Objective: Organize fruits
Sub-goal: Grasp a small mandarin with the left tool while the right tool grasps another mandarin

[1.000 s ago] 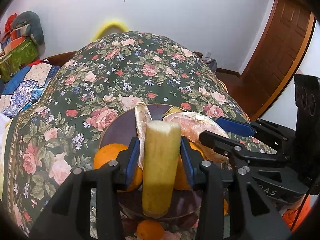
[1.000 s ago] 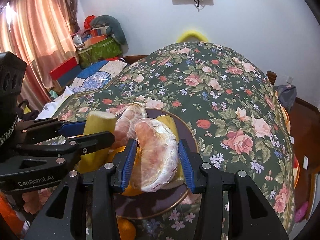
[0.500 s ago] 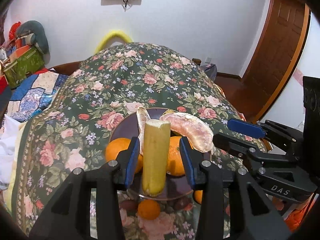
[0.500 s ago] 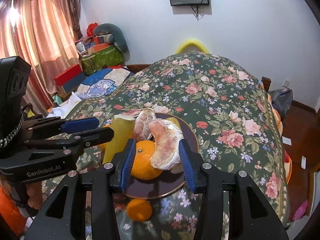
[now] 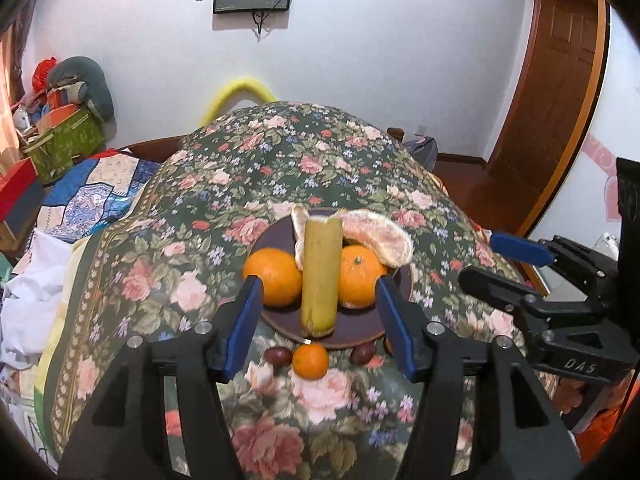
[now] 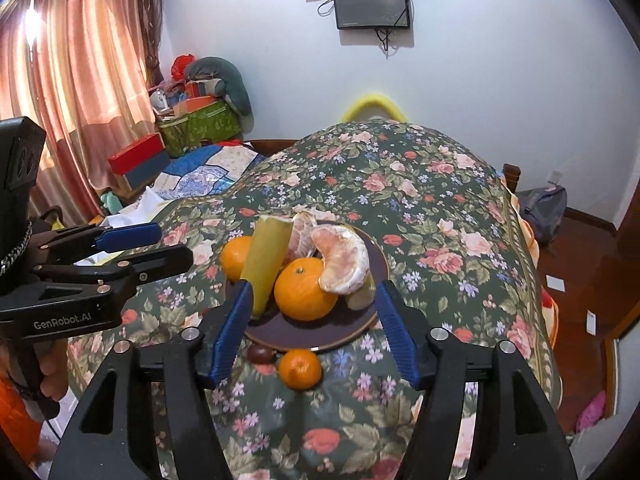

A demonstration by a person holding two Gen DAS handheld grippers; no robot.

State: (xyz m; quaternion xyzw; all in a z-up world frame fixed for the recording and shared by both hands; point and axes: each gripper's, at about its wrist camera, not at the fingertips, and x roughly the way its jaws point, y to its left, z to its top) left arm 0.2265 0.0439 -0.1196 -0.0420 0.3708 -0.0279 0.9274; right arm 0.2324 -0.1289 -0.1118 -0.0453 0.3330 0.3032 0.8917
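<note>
My left gripper [image 5: 318, 318] and right gripper [image 6: 312, 320] are opening, both empty. The stalk [image 5: 320, 272] and peeled segment [image 6: 342, 262] rest on the plate [image 5: 352, 338]. Next I collect the loose tangerine [image 5: 311, 361] just in front.

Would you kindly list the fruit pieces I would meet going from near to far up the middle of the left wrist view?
Small orange on the cloth → yellow-green stalk leaning up over the plate → peeled citrus segment at the plate's far rim.
</note>
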